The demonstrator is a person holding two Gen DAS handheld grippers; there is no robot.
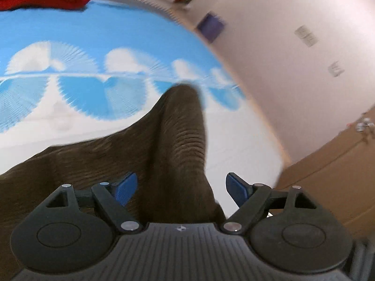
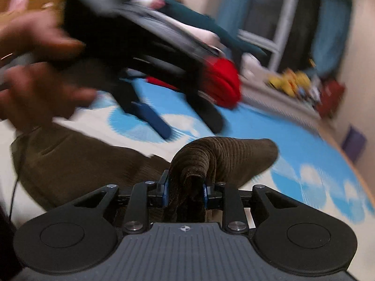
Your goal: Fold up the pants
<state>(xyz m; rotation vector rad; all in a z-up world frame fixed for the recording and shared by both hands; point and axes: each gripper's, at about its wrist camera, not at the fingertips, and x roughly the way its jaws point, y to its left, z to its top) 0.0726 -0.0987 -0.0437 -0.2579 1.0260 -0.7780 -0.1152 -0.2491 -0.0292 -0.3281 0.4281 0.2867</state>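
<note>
Blue cloud mat (image 1: 93, 35) bears brown pants (image 1: 178, 140) stretching away; left tongs (image 1: 180, 189) released, right tongs (image 2: 185, 192) clenching them.

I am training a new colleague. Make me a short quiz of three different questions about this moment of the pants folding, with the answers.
1. True or false: the right gripper is shut on a bunch of the brown corduroy pants.
2. Multiple choice: the blue-padded fingers of the left gripper are
A. clamped on a red cloth
B. open, with a ridge of brown fabric between them, untouched
C. shut with nothing inside
3. Fill in: the pants lie on a blue and white ____-patterned mat.

Key: 1 true; 2 B; 3 cloud.
</note>
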